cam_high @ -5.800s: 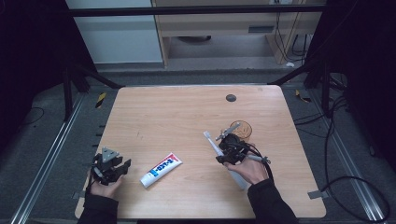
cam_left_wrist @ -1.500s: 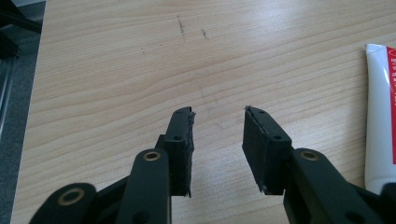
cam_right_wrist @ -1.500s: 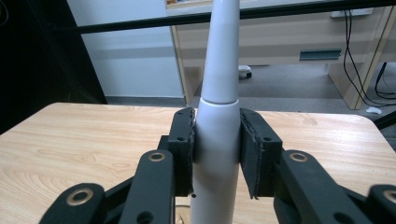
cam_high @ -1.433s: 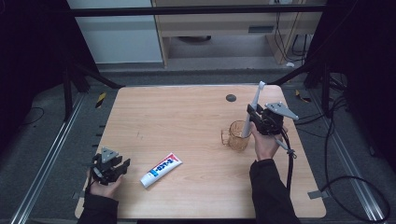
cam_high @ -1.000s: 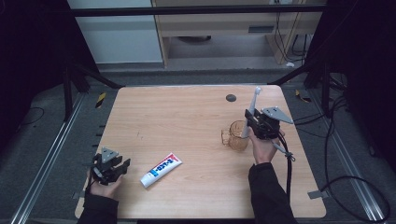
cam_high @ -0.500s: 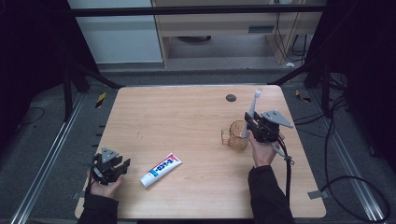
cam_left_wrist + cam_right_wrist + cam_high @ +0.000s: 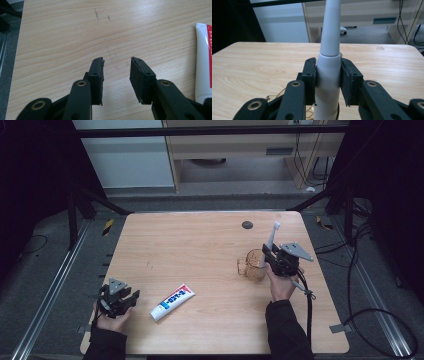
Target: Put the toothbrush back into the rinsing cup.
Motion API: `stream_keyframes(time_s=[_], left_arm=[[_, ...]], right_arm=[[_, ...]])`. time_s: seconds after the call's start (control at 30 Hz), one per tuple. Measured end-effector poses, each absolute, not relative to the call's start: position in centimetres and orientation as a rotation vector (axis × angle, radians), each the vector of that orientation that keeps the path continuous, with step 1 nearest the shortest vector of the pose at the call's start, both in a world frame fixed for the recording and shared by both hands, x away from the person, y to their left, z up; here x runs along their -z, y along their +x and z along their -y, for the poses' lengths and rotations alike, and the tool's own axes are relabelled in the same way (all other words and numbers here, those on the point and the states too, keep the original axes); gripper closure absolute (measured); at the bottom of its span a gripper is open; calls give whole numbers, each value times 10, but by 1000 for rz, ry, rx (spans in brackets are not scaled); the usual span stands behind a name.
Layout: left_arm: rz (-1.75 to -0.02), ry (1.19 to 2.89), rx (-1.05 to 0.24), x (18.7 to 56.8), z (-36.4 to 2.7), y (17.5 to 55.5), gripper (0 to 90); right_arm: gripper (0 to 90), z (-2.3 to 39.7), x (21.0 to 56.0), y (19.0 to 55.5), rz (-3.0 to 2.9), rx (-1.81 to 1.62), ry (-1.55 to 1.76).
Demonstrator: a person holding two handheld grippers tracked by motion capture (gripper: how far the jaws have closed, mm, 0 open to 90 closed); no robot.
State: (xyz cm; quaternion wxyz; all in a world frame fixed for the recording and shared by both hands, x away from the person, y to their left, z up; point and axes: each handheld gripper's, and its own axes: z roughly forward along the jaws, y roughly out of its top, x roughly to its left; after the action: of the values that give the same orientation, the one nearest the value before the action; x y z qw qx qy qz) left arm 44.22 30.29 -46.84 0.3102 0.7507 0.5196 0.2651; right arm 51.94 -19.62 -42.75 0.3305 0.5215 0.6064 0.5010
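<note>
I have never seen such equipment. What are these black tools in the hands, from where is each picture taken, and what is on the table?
There is no robot here. A person sits at a wooden table and holds a hand tool with two black jaws, called a gripper, in each hand.

The high view comes from a fixed camera above the table. The left gripper is at the lower left, the right gripper at the right.

The other two pictures come from small cameras mounted on the grippers, looking along the jaws.

In the left gripper view, the jaws are open and hold nothing; a toothpaste tube lies beside them on the table.

In the right gripper view, the jaws are shut on a white toothbrush, held upright over a clear cup.

A small dark disc lies near the far edge.
</note>
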Motion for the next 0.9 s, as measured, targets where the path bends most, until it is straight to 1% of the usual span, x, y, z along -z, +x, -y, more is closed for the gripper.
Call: stream_keyframes(time_s=[0.57, 0.9], left_arm=[[-1373, 1982, -699, 468, -303, 442, 629], [-1373, 1983, -699, 468, -303, 442, 629]], right_arm=[[676, 197, 439, 517, -1582, -1307, 1346], [674, 195, 440, 515, -1603, -1301, 1309]])
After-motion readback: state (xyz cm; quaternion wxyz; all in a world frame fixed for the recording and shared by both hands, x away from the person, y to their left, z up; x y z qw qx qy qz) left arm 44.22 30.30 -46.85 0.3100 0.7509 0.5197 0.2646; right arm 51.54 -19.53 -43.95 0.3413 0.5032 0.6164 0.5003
